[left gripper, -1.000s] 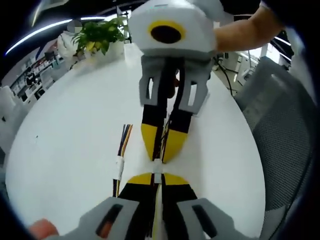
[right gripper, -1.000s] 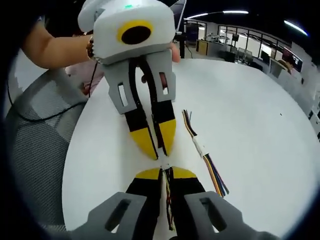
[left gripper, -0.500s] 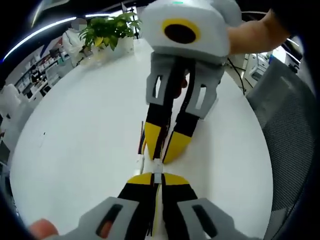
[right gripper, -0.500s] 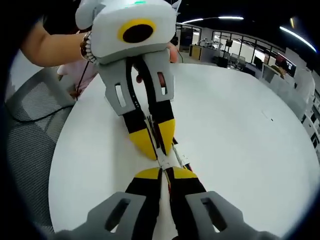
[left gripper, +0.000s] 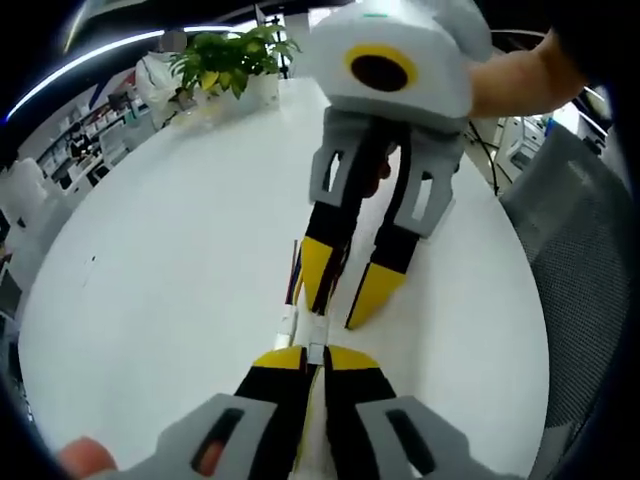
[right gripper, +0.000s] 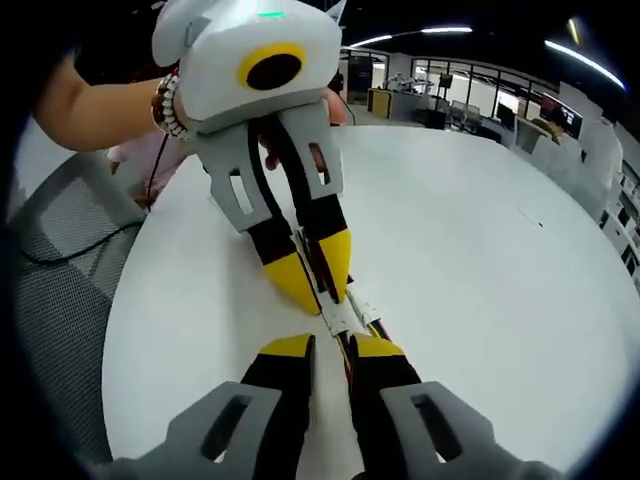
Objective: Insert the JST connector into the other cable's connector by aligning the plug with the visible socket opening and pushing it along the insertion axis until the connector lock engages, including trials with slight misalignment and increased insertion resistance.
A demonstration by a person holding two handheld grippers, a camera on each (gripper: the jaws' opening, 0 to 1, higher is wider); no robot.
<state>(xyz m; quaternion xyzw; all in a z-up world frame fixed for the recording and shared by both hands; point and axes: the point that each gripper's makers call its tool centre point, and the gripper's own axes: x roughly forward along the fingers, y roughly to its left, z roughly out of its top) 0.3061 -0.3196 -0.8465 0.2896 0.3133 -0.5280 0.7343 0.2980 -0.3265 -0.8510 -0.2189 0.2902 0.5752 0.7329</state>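
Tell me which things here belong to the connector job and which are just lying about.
Job: white connectors, coloured wires, left gripper, right gripper.
Lying about: potted plant, mesh chair.

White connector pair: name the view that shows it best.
Right gripper view: the white connector pair lies unobstructed beyond the opened right gripper. In the left gripper view it is a sliver between the shut left gripper tips.

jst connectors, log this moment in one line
jst connectors: joined over table | left hand-held gripper: shut on cable | right hand-held gripper: open, jaws apart | stage: right release
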